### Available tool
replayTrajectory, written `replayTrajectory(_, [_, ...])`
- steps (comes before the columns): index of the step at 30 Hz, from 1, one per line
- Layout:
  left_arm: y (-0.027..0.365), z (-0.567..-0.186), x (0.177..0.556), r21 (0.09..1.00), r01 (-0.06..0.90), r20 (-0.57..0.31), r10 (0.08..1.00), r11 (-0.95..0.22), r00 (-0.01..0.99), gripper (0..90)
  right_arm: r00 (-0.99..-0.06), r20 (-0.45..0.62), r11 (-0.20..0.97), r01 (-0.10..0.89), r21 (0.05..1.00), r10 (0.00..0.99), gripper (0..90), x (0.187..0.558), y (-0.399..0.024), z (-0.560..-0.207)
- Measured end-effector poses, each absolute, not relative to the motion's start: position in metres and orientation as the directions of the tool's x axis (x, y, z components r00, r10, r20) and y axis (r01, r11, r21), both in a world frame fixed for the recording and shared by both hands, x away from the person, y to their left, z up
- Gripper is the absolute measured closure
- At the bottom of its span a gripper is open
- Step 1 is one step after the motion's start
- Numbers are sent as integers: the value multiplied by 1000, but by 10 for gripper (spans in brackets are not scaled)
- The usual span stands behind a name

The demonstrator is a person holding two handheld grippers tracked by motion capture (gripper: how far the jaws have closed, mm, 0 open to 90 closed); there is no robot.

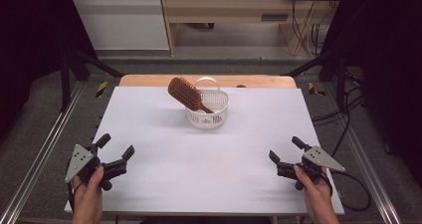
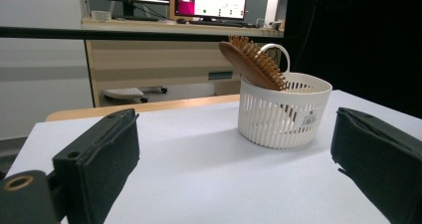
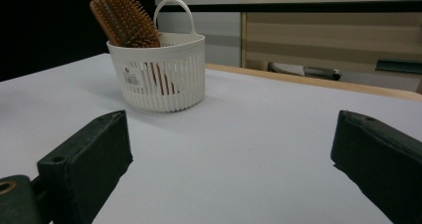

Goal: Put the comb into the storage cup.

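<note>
Clearly the wooden hairbrush (image 1: pixel 186 94) leans head-up in the white slotted basket (image 1: pixel 219 118) at upper centre, so either spread, empty gripper (left gripper (image 1: pixel 115 156), right gripper (image 1: pixel 284 153)) tugging it could tip that light basket.

The basket (image 1: pixel 208 109) sits toward the table's (image 1: pixel 164 184) far edge; the hairbrush (image 1: pixel 187 94) stands inside it, leaning left.

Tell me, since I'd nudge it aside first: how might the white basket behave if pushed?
The white slatted basket looks like thin plastic, so probably light and apt to slide on the smooth white table. The wooden hairbrush leans out over its rim, head up, so a push up high might tip it.
</note>
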State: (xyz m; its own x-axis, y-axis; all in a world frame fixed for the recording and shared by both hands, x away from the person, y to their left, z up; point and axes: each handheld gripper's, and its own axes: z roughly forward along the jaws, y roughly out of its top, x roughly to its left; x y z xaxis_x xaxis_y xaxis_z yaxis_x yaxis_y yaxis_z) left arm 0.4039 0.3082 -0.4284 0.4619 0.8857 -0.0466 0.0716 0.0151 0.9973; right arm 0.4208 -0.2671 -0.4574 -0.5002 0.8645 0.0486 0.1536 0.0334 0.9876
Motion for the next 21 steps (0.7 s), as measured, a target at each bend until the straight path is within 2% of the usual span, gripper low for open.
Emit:
replayTrajectory(13, [306,-437,390,998,60,-58,861,32,505,51,-529,24,60,141,988,848,29,422,-256,-458])
replayTrajectory(21, [301,-435,383,1000,16,-14,874,7,485,51,-547,37,47,138,989,837,31,424,-250,-458])
